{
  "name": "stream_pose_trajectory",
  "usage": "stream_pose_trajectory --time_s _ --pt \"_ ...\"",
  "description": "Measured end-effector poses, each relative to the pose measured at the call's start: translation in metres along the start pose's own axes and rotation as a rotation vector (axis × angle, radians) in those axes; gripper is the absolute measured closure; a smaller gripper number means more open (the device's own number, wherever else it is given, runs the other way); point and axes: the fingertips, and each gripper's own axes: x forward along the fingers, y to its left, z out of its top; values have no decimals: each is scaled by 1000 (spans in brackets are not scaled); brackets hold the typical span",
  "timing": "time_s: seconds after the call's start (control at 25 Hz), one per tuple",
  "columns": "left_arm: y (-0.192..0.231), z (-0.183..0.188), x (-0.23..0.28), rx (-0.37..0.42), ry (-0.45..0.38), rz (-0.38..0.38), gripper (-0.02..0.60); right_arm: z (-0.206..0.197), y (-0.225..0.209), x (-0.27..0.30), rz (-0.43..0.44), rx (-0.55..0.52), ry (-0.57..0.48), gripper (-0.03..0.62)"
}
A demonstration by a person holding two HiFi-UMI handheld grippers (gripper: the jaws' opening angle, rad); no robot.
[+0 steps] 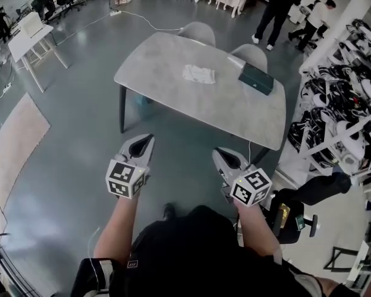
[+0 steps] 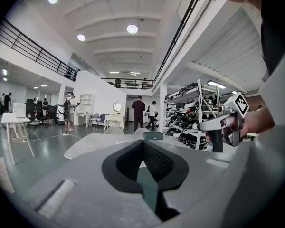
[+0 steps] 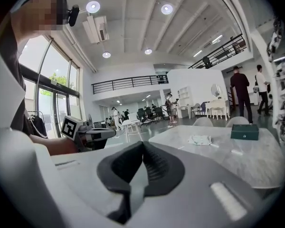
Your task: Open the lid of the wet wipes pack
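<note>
Grey plastic on the left first: my left gripper [image 1: 147, 140] is out in front of me over the bare floor, jaws pressed together with nothing between them, and its own view shows the dark pads meeting at the tip. It is well short of the table [image 1: 167, 60], which stands ahead with its near edge facing me. On that tabletop, roughly in the middle and a little toward the far side, lies the wet wipes pack [image 1: 198, 74], a flat white pouch with a crinkled look. It sits apart from everything else. I judge it light and soft, a film bag that will buckle and slide on the smooth top if I push on it from one side only. The lid is too small for me to make out from here. My plan would be to pin the body of the pack with one gripper and catch the free edge of the flap with the other, pinching thinly, not squeezing the pouch. To the right of the pack, near the far right corner, is a dark green box [image 1: 256, 79], stiff-looking and clear of the wipes. My right gripper [image 1: 217, 151] is level with the left one, likewise closed on itself and carrying nothing, also short of the table. Racks of shoes [image 1: 340, 104] fill the right side.
</note>
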Motion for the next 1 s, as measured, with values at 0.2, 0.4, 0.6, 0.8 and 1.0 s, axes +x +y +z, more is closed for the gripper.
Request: stream_pose_trajectory --time_s 0.2,0.4,0.6,0.8,1.0 --pt "27 1 -8 -18 -12 40 571 8 3 33 33 -9 27 592" --pt "53 -8 3 -40 4 62 571 13 -5 67 67 -2 31 592" --pt "66 -10 38 -33 29 60 571 11 -35 94 86 31 31 592" --pt "80 -4 85 -27 50 63 571 21 -83 120 85 50 34 592" --pt "88 0 158 -22 60 59 571 24 -153 143 77 76 43 592"
